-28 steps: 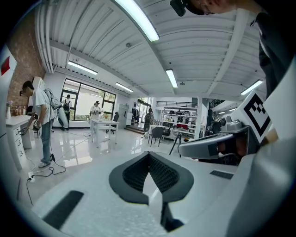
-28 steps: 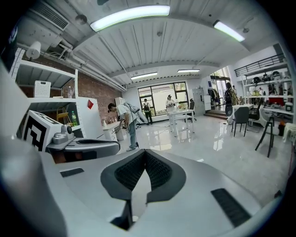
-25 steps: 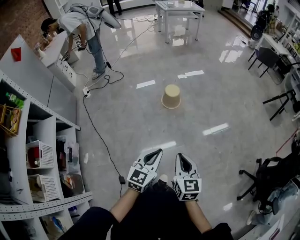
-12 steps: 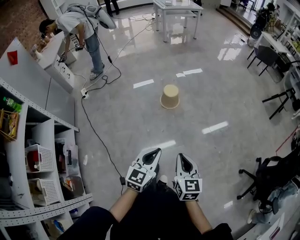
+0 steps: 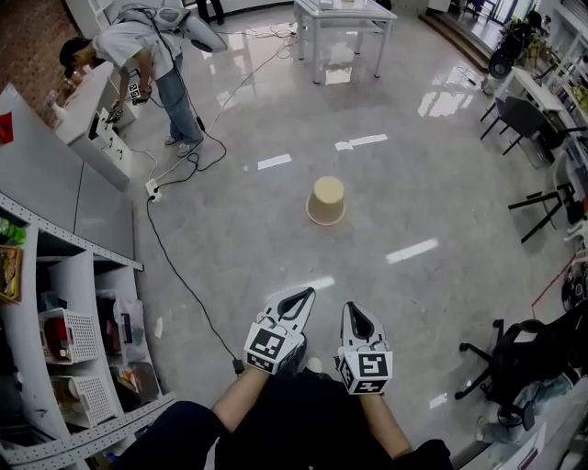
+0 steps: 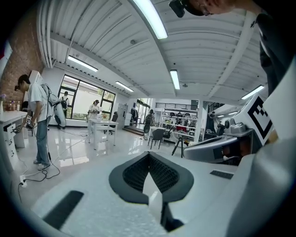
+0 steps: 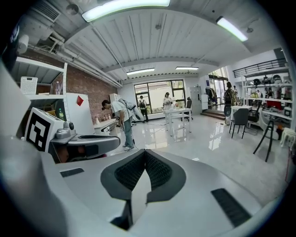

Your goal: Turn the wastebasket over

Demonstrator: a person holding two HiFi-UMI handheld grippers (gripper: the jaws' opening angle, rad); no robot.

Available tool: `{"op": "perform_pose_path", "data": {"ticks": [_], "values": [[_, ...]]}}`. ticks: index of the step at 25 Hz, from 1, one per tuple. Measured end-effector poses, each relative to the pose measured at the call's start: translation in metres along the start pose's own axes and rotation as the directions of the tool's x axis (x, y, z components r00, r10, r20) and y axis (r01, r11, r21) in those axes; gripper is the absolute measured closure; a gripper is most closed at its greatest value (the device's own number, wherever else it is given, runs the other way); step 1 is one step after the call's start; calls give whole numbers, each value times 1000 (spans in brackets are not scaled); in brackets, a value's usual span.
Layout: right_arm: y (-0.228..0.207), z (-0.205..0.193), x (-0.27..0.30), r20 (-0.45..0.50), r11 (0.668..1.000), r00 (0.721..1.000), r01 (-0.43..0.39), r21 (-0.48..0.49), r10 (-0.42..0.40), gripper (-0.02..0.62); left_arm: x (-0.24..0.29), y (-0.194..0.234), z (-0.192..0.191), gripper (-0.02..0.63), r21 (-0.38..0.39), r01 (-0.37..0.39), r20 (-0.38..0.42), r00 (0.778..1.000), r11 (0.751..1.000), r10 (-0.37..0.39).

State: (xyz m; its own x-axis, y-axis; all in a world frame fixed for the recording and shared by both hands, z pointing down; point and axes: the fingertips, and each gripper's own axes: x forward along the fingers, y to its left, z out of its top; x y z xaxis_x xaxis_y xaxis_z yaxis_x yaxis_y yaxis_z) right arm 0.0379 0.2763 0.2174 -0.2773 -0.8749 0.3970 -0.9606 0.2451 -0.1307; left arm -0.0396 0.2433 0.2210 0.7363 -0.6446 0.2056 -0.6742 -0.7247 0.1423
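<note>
A tan wastebasket (image 5: 326,201) stands upside down on the shiny grey floor, its wide rim on the tiles, well ahead of both grippers. My left gripper (image 5: 303,294) is shut and empty, held low in front of me. Beside it my right gripper (image 5: 353,307) is shut and empty too. The wastebasket does not show in either gripper view; each shows only its own closed jaws, the left gripper (image 6: 149,155) and the right gripper (image 7: 145,152), and the room beyond.
A grey shelving unit (image 5: 64,303) runs along the left. A black cable (image 5: 179,275) trails over the floor from a power strip (image 5: 152,190). A person (image 5: 138,55) bends at a counter far left. A white table (image 5: 340,23) stands at the back, office chairs (image 5: 533,174) at the right.
The wastebasket has come nearer and lower in the head view as I walk toward it. Both grippers stay shut and keep their place in front of me.
</note>
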Motion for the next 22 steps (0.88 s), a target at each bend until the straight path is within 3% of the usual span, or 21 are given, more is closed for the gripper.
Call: {"op": "perform_pose_path", "data": {"ticks": [12,22], "values": [[-8,53,102,8,997,998,70,17,-70,584,56,112,24,598,-28,23,-16,1000,999,-24],[-42,72,154,-18,998,999,49,35,-49,584,107,144,31,598,-44,6,-36,999,999,-8]]}}
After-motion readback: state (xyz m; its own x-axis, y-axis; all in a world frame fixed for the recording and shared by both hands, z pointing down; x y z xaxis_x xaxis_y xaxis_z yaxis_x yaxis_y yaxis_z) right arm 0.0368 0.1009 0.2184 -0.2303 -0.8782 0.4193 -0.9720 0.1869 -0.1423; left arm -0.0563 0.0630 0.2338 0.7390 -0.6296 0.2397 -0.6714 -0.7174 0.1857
